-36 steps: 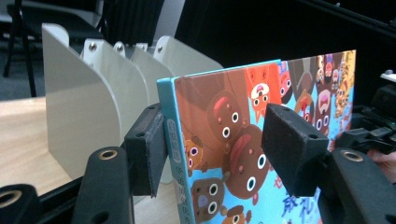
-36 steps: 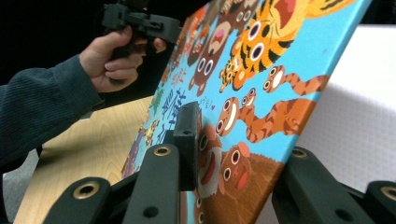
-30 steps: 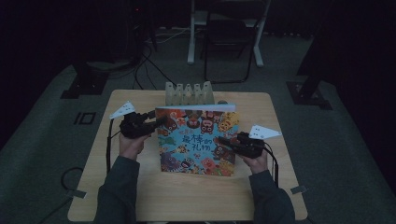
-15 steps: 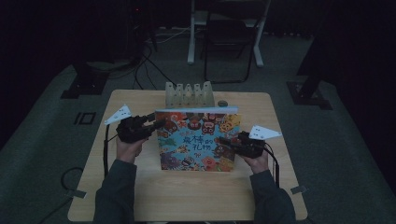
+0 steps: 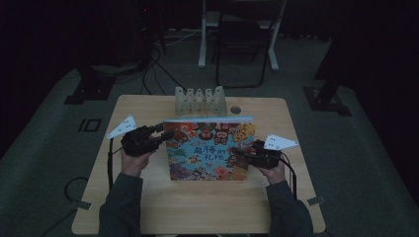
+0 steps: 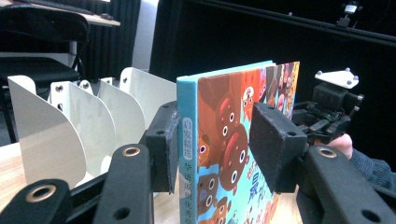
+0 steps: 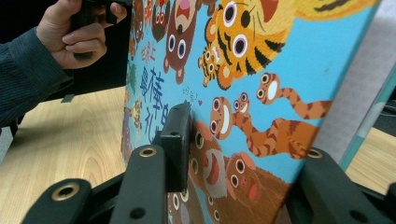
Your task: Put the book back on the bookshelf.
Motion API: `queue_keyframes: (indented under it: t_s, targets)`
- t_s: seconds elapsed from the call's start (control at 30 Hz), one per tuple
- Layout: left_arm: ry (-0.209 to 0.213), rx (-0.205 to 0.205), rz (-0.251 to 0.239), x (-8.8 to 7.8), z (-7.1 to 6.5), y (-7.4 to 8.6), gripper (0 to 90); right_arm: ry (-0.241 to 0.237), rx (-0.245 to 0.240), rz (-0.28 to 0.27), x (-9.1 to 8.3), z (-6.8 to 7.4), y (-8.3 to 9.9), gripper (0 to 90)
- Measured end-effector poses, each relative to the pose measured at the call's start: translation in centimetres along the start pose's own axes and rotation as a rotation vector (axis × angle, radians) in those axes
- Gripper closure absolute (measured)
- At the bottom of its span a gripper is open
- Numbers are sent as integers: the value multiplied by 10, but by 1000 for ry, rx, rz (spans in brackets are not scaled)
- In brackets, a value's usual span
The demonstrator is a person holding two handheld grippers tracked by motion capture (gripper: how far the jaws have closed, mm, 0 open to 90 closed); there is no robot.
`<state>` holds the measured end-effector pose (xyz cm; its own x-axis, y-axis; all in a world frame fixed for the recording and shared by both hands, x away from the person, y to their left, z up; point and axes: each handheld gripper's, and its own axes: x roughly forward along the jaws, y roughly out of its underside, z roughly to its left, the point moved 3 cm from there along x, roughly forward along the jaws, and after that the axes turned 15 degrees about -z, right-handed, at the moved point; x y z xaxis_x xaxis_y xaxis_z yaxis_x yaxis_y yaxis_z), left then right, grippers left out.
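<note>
A colourful picture book stands on its lower edge on the wooden table, tipped back a little. My left gripper straddles its spine. In the left gripper view the book is between the jaws, which have just been closing. One pad meets the spine and the other pad stands off the cover. My right gripper is at the book's right edge. In the right gripper view the jaws have just been opening around the book, and the far jaw is hidden behind it.
A white rack with several upright dividers stands right behind the book, close by in the left gripper view. A chair and floor cables lie beyond the table. Bare wood stretches in front of the book.
The left hand has shifted slightly at the book's left edge. The book and the right hand have stayed where they were.
</note>
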<state>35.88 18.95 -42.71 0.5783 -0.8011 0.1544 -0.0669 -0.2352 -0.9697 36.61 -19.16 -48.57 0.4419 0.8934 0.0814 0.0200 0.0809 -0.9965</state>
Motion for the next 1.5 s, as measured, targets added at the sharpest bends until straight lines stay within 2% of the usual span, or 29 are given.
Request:
queue_keyframes:
  t_s: [0.4, 0.5, 0.63, 0.83, 1.0, 1.1, 1.23, 1.5]
  targets:
    - [27, 16, 3, -5, -5, 3, 542, 9, -46, -3, -2, 6, 1, 592]
    - [28, 31, 39, -2, -7, 7, 535, 8, -46, -5, -3, 7, 2, 596]
    - [36, 29, 45, -2, -7, 10, 529, 3, -49, -9, -3, 7, 2, 600]
    - [47, 35, 92, 3, -7, 19, 530, -2, -47, -14, -4, 8, 2, 607]
    - [41, 37, 121, 8, -4, 26, 539, -10, -45, -20, -5, 8, 2, 617]
    - [41, 31, 116, 8, -2, 27, 562, -13, -47, -21, -5, 8, 2, 621]
    - [72, 41, 115, 5, -5, 27, 602, -17, -37, -20, -5, 7, 3, 623]
    - [90, 46, 123, 5, -5, 28, 614, -17, -30, -17, -5, 6, 4, 616]
